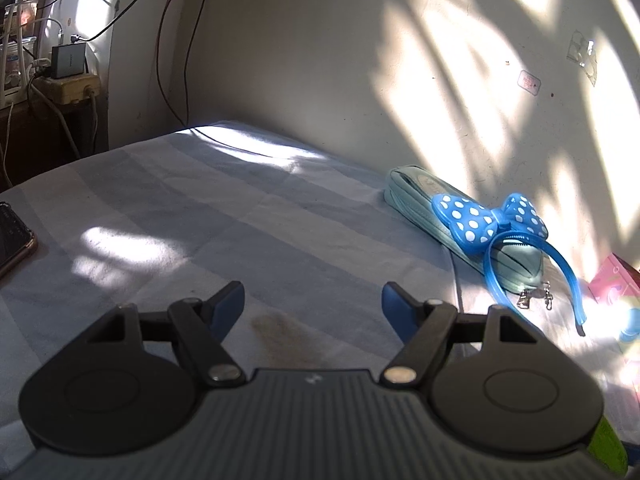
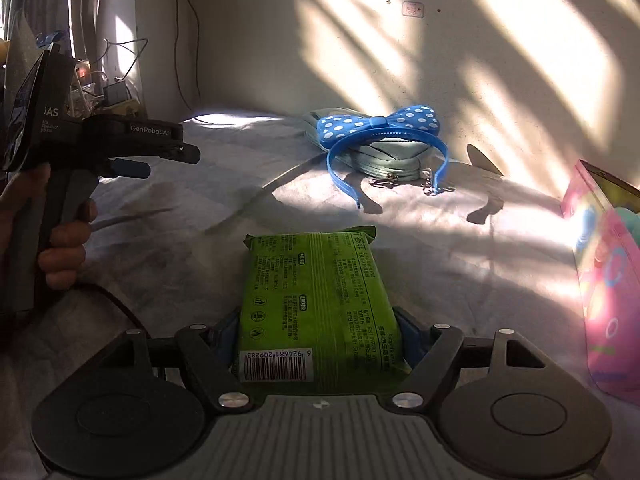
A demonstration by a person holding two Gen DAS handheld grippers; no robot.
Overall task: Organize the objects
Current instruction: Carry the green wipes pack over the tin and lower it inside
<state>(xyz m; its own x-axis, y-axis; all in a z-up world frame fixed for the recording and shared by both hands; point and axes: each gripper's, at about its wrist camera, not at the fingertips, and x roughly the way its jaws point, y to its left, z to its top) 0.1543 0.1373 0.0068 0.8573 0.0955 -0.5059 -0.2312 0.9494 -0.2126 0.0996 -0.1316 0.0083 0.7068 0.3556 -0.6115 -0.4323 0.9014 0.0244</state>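
My right gripper (image 2: 316,332) is shut on a green packet (image 2: 316,292) with a barcode label, which sticks out forward between the blue pads just above the striped bedsheet (image 2: 440,240). A blue headband with a polka-dot bow (image 2: 376,124) lies over a pale teal zip pouch (image 2: 384,160) near the wall ahead. In the left wrist view my left gripper (image 1: 313,292) stands open over the bedsheet (image 1: 200,208) with nothing between its fingers. The headband (image 1: 480,220) and the pouch (image 1: 416,188) lie to its right. A hand (image 2: 64,240) holds the left gripper (image 2: 160,160) at the left of the right wrist view.
A pink printed package (image 2: 608,280) stands at the right edge of the bed, also in the left wrist view (image 1: 616,280). A dark phone (image 1: 12,236) lies at the bed's left. A power strip with a charger (image 1: 68,64) and cables sits beyond the far left corner. The sunlit wall (image 1: 440,60) bounds the bed.
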